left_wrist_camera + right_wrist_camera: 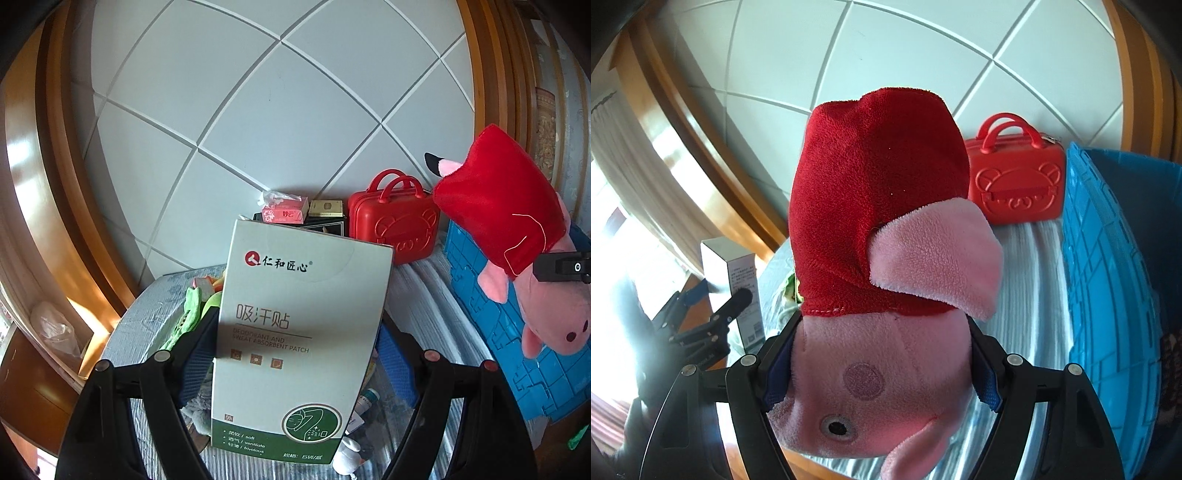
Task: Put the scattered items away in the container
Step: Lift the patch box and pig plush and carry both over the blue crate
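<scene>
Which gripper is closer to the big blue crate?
Right. The right gripper, holding the pig plush, is beside the blue crate. The left gripper, holding the white box, is farther off.

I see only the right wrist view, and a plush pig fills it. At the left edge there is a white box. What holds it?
Observer: The left gripper holds it. Its fingers press both sides of the patch box, white with a green base.
Operator: What stands left of the red case?
Observer: A pink tissue pack lies on a black box, left of the red case.
Operator: How does my pig hang?
Observer: In the left view the plush pig hangs head down, in front of the blue crate.
</scene>
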{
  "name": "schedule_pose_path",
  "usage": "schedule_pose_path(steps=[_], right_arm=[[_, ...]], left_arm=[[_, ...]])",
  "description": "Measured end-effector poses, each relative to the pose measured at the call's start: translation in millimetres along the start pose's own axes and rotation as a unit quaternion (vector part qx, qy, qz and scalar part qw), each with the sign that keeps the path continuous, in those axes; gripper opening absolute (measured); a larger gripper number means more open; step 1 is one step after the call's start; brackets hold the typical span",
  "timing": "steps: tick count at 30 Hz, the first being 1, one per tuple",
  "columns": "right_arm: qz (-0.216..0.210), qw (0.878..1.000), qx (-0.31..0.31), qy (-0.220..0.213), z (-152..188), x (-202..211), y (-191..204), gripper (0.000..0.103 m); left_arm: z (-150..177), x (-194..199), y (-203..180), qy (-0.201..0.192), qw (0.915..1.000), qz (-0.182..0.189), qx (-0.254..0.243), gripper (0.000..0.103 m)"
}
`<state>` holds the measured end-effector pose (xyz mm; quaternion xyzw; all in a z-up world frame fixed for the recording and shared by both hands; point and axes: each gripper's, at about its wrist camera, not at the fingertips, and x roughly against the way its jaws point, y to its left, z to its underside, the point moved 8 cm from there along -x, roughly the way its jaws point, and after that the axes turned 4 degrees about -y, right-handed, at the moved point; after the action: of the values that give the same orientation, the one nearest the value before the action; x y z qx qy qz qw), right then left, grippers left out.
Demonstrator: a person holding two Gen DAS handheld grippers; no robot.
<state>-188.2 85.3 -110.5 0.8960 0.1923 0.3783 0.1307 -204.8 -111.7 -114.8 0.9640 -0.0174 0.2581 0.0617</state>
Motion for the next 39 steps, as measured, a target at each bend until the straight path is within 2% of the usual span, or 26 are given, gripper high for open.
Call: schedule_pose_path(steps=[18,28,39], right_arm=[[-0.047,0.999,0.014,-0.014,-22,42,-49,0.079],[-0.054,0.998,0.006,-0.029,-32,70,-84,0.079],[-0.048,0.997,-0.019,-0.051,-45,109,-140,0.079]], left_arm=[[-33,18,-56,-0.012,0.9991,-0.04,0.001,0.08],[-53,19,-99,-0.02,0.9993,-0.031,-0.008,0.08],[-91,13,-171,-0.039,0.9984,-0.003,-0.042,0.08]])
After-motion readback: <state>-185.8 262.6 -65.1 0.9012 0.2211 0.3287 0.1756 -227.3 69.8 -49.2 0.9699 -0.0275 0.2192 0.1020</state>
